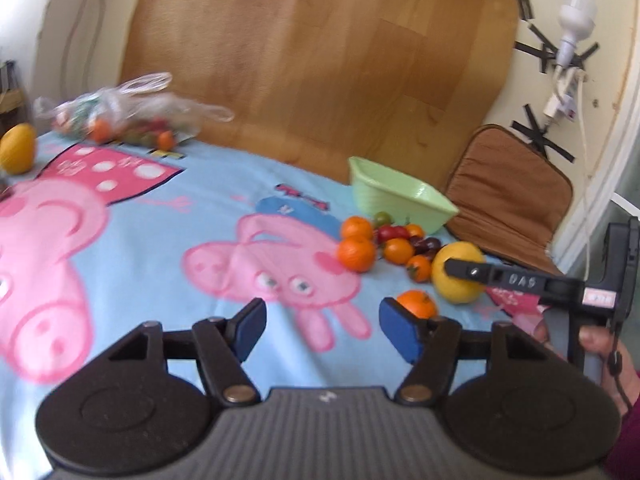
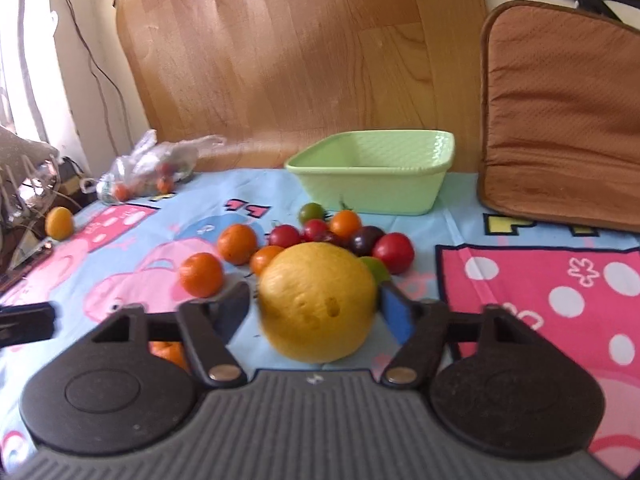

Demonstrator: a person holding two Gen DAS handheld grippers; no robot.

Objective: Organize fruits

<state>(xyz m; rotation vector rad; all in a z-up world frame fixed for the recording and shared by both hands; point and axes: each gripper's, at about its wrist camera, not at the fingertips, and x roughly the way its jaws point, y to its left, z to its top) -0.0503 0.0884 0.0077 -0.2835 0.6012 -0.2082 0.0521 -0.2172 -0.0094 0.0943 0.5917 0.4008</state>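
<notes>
A large yellow citrus (image 2: 318, 302) sits between the pads of my right gripper (image 2: 316, 312), which is closed against it on both sides; the left wrist view shows the same fruit (image 1: 458, 276) with a right finger (image 1: 500, 278) across it. Behind it lies a pile of small oranges (image 2: 237, 243) and red, green and dark tomatoes (image 2: 394, 253), and an empty light-green basin (image 2: 372, 172). My left gripper (image 1: 322, 330) is open and empty above the blue cartoon blanket (image 1: 192, 216), with a small orange (image 1: 418, 303) just past its right pad.
A clear plastic bag of fruit (image 1: 120, 114) and a lone yellow fruit (image 1: 18, 148) lie at the far left. A brown cushion (image 2: 560, 120) leans at the right. A wooden board (image 2: 300, 48) stands behind the table.
</notes>
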